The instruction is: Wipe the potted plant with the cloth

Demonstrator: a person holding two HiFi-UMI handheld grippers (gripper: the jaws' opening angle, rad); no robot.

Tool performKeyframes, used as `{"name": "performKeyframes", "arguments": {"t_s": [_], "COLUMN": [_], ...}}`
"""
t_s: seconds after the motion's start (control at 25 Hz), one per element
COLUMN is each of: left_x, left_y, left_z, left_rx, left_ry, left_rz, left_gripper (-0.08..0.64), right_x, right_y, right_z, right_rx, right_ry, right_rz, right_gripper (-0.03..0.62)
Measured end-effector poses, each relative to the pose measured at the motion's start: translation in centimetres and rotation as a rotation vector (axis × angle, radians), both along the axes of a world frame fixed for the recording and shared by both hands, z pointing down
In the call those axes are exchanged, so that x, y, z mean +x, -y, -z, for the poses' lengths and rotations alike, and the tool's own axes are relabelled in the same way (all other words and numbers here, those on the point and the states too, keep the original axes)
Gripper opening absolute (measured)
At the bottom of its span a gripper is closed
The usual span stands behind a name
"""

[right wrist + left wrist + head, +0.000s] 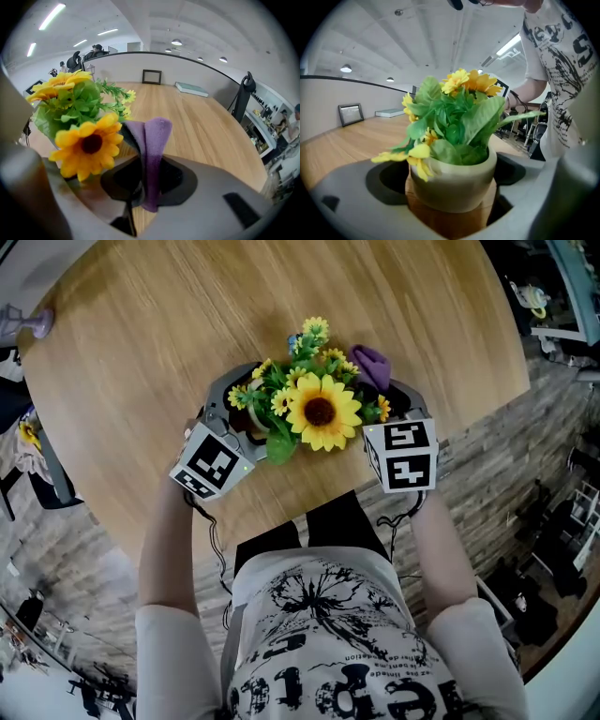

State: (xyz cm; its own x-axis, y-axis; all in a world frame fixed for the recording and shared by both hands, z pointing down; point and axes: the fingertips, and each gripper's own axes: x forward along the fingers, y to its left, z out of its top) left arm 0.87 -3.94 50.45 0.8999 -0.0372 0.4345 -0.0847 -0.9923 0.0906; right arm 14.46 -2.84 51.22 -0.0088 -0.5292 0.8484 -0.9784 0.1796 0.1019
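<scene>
The potted plant (319, 411), with a big sunflower and green leaves, stands on the round wooden table (141, 352) near its front edge. My left gripper (246, 407) reaches in from the left. In the left gripper view its jaws stand wide on either side of the pale pot (454, 180), and a dark gap shows at each side. My right gripper (386, 382) is at the plant's right, shut on the purple cloth (372, 365). In the right gripper view the cloth (152, 145) stands up folded between the jaws, beside the sunflower (89, 143).
A small purple object (37, 324) sits at the table's far left edge. A dark picture frame (151, 76) and a flat book (192, 89) lie at the far side. A black stand (241, 101) rises at the right. The person's body is close behind the front edge.
</scene>
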Motion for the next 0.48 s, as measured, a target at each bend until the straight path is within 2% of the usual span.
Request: {"name": "performKeyframes", "arguments": {"t_s": [0.12,0.48], "left_x": [-0.08,-0.37], "left_y": [-0.09,-0.19], "left_z": [-0.65,-0.49], "left_rx": [0.02,0.034], "left_ry": [0.049,0.045], "left_rz": [-0.023,0.012], "left_gripper": [0.522,0.514], "right_x": [0.16,-0.2], "right_y": [0.11,-0.09], "right_z": [-0.06,0.03], "right_rx": [0.003,0.0], "right_ry": [0.007,0.014], "right_rz": [-0.011,-0.017], "right_gripper": [0.083,0.083]}}
